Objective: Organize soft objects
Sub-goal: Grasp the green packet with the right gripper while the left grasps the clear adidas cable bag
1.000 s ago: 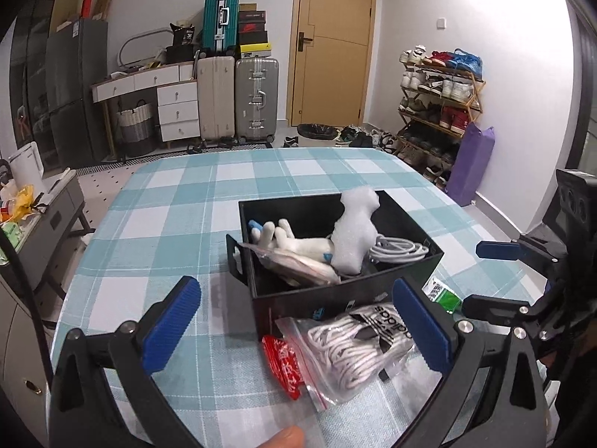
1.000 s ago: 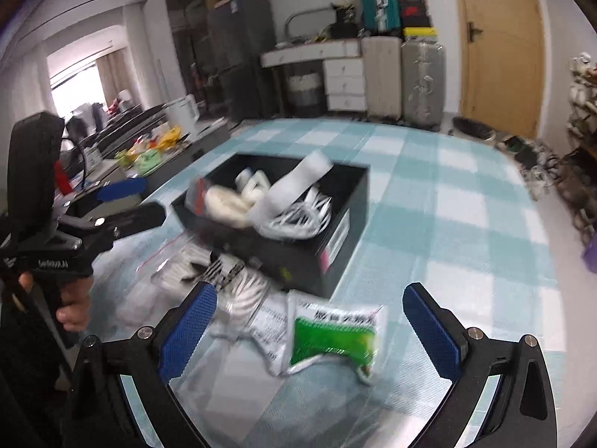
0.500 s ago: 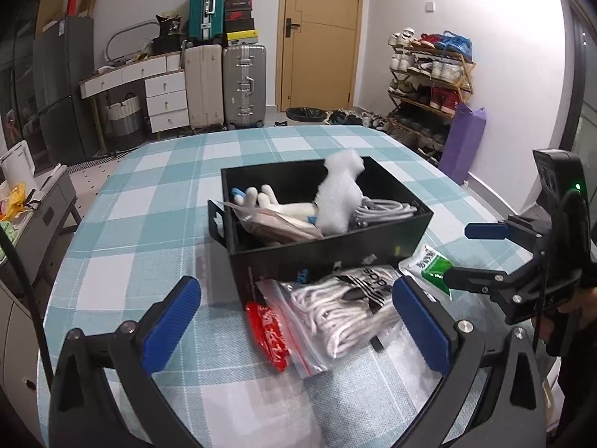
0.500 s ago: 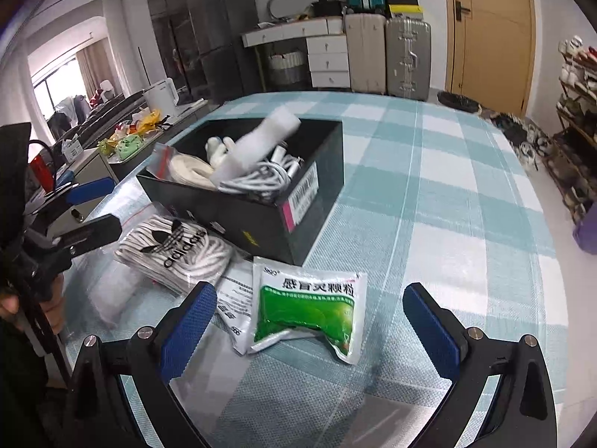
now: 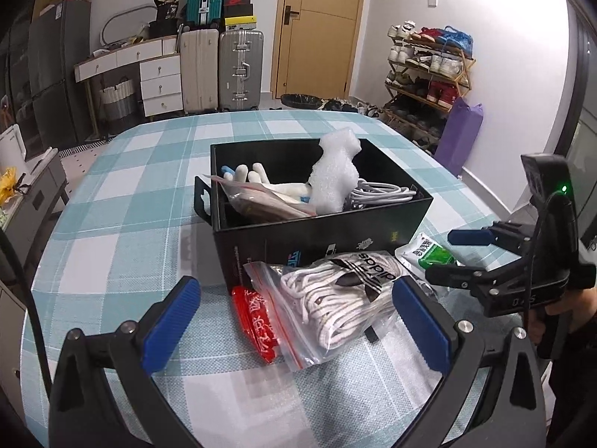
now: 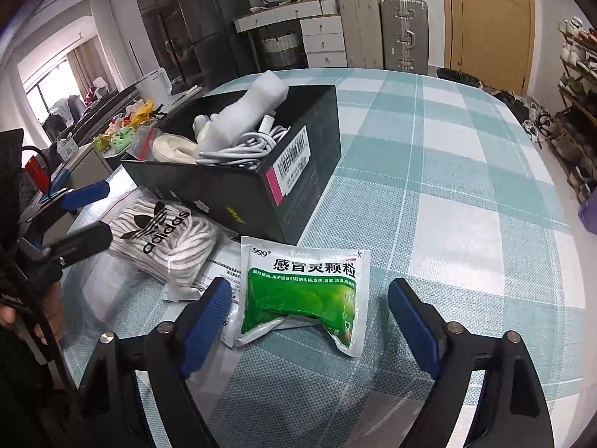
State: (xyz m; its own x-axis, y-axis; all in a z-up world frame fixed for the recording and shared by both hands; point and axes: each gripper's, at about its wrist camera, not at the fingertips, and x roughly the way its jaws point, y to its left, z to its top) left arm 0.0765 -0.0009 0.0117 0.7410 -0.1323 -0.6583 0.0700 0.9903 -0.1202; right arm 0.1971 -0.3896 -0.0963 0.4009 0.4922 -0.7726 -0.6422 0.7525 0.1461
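Green sachet (image 6: 304,295) lies flat on our checked tablecloth (image 6: 466,194), just in front of black box (image 6: 298,171), between right gripper (image 6: 309,310) jaws, which have just been closing but aren't touching it yet. Left gripper (image 5: 294,321) hangs wide open w/ nothing held, over bagged white cord (image 5: 335,295) beside box.

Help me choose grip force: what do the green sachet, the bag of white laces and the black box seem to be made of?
Green sachet: glossy plastic or foil laminate, judging by its shine, crinkles and sealed edges.
Bag of white laces: clear thin plastic zip bag with a red seal strip; the laces inside look like woven cord.
Black box: probably cardboard with a smooth, slightly glossy finish, given its sharp folded corners and stuck-on barcode label.
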